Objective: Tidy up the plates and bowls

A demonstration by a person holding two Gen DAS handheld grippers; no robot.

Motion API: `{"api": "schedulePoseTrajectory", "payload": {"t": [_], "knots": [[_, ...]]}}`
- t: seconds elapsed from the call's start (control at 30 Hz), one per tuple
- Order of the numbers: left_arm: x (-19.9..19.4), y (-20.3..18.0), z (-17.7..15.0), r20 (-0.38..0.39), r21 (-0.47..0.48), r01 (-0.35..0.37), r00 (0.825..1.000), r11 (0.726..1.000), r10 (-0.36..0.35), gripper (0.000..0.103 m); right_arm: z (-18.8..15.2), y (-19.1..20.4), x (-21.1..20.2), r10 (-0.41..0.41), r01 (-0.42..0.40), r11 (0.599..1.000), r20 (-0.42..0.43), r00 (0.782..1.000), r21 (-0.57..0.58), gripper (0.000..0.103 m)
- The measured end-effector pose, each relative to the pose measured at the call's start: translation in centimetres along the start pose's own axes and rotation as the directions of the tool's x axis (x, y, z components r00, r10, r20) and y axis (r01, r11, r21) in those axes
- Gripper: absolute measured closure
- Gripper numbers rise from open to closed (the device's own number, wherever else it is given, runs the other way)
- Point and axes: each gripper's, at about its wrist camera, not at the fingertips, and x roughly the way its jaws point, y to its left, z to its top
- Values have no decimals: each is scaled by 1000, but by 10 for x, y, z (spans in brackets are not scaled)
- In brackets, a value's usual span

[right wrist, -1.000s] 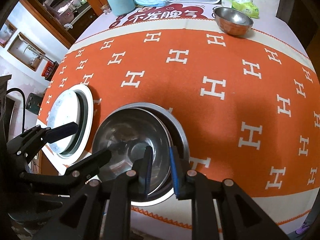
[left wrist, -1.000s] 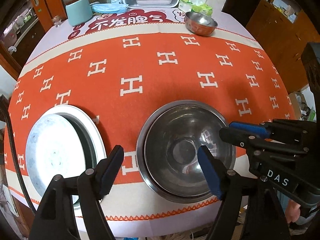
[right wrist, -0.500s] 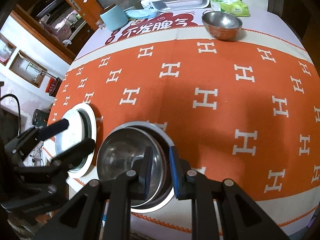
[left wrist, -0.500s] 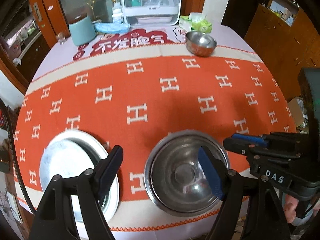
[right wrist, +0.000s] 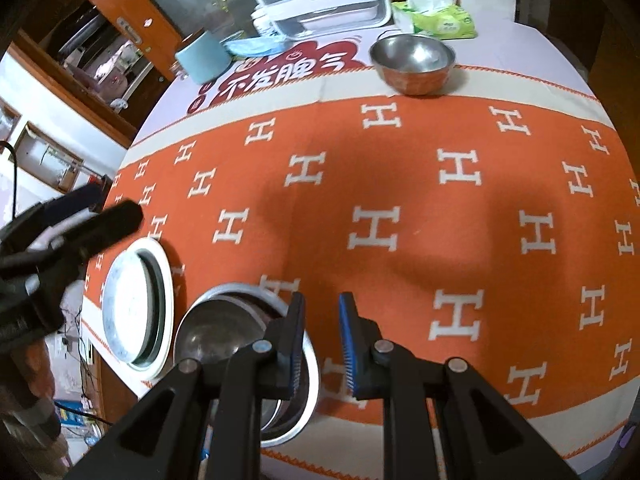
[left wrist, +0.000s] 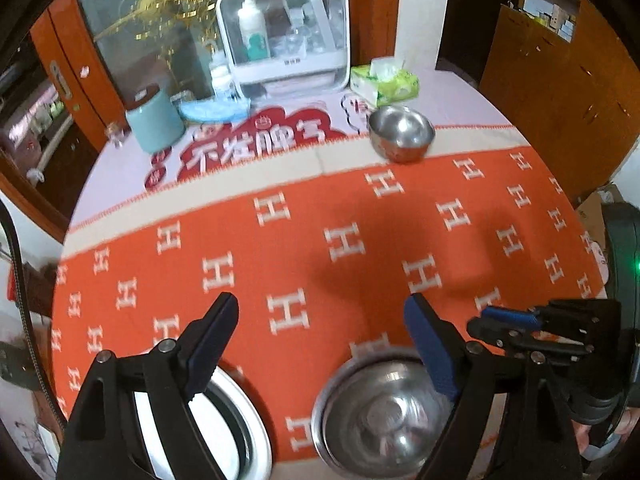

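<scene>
Left gripper fingers spread wide and opening further, nothing between them, hanging over the near part of the orange cloth. Right gripper fingers drawn in to a narrow gap, empty too; its left finger overlaps the rim of the nested steel bowls in view, but no grip reads

Bowls sit at the near edge of the table, one inside the other. Just beside them toward the near left corner is the white plate with a metal plate lying in it. A single small steel bowl stands well apart near the far edge, right on the cloth's cream border, close to the tissue pack and the clear storage box. Teal cup at far left

Step, as a judgement: near stacks look done, both grippers free, last loose piece is the far bowl

Next move calls for reaching across the cloth to the far bowl, opening the fingers enough to straddle its rim, pinching the wall, carrying it back and dropping it into the near bowl stack. Thin slick rim, may slip or tip
</scene>
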Motion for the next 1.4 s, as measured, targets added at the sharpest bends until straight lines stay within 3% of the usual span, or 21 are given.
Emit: {"api": "schedulePoseTrajectory", "payload": {"t": [0.17, 0.3, 0.4, 0.67, 0.87, 1.1, 1.3, 1.4], "knots": [[-2, -2, 38, 42, 37, -6, 999, 999, 4, 18, 22, -13, -9, -27, 27, 1000, 29, 999, 12, 85], [-4, -6, 73, 89, 73, -8, 996, 997, 2, 10, 50, -25, -26, -68, 67, 998, 90, 994, 6, 74], [2, -9, 97, 101, 90, -4, 995, 996, -5, 10, 77, -37, -40, -87, 85, 996, 140, 986, 21, 74], [58, -13, 168, 66, 99, -1, 998, 995, -5, 10, 165, -76, -52, -134, 117, 989, 204, 970, 91, 73], [129, -16, 205, -23, 28, 74, 997, 997, -74, 10, 214, -111, -18, -127, 100, 978, 145, 981, 183, 73], [203, -21, 222, -119, -89, 178, 975, 980, -188, 10, 235, -144, 40, -87, 72, 956, 40, 995, 285, 73], [251, -35, 221, -210, -73, 187, 957, 980, -198, 19, 242, -154, 73, -65, 68, 946, -20, 998, 318, 73], [267, -42, 216, -242, -55, 193, 949, 980, -201, 29, 245, -155, 83, -69, 77, 944, -36, 997, 322, 73]]}}
